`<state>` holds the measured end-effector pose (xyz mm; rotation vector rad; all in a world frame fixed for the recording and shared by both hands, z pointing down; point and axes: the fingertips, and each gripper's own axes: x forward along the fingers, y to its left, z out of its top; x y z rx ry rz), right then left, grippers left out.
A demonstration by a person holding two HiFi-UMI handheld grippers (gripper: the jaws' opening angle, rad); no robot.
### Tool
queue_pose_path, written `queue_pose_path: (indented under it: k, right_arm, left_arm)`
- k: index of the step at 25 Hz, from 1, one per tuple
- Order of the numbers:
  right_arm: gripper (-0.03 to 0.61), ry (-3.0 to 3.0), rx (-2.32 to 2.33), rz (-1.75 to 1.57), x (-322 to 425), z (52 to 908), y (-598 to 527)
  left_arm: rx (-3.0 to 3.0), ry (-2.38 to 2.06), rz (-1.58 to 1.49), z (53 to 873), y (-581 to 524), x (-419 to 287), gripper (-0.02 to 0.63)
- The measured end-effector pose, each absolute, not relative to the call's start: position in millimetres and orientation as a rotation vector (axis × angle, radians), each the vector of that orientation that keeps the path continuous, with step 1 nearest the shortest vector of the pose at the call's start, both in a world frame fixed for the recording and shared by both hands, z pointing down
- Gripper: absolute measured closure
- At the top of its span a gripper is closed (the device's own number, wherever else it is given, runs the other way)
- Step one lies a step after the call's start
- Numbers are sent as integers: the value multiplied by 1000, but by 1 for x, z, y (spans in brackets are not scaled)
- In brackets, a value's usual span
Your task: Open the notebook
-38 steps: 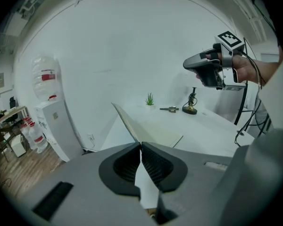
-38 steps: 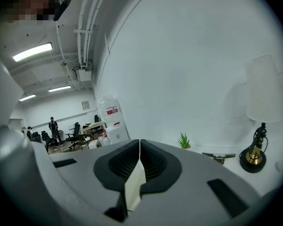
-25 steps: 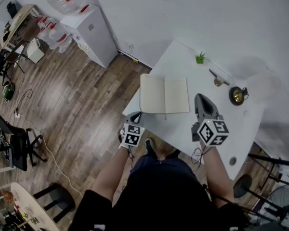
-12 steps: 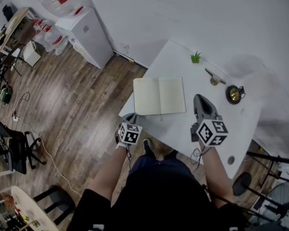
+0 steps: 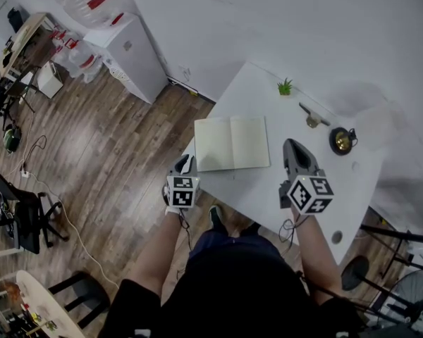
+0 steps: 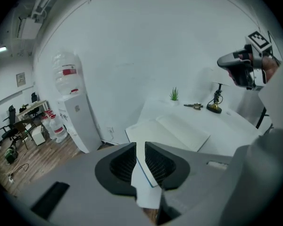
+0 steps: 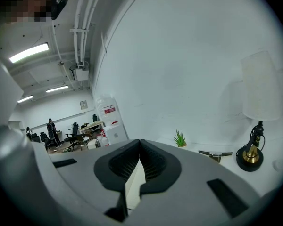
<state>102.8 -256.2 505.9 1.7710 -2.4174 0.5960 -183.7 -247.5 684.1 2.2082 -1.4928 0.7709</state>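
Observation:
The notebook (image 5: 231, 143) lies flat and wide open on the white table (image 5: 352, 182), both cream pages up. My left gripper (image 5: 185, 163) hovers off the table's left edge, just beside the notebook's near left corner. In the left gripper view the left gripper (image 6: 140, 150) has its jaws opening, a narrow gap between them with nothing in it. The notebook (image 6: 174, 131) shows beyond them. My right gripper (image 5: 295, 146) hangs over the table to the right of the notebook. In the right gripper view the right gripper (image 7: 139, 147) is shut and holds nothing.
At the table's far side stand a small green plant (image 5: 285, 87), a metal clip (image 5: 311, 118) and a brass lamp base (image 5: 342, 141). A white water dispenser (image 5: 130, 48) stands on the wooden floor to the left. The wall runs behind the table.
My left gripper has lifted and drawn a little left from the notebook's near left corner. The notebook stays open and flat. The right gripper has kept still.

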Motion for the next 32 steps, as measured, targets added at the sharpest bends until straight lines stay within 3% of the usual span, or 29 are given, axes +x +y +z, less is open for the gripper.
queue_pose_path:
  k: [16,32]
  right_arm:
    - [572,-2473,1849,430,142,445,-259]
    - [572,-2561,1814,-245,138,322,-235]
  left_arm:
    - [2461,-1665,332,487,-297,-136,557]
    - [2762,-1640,-42,320,-268,-57,561]
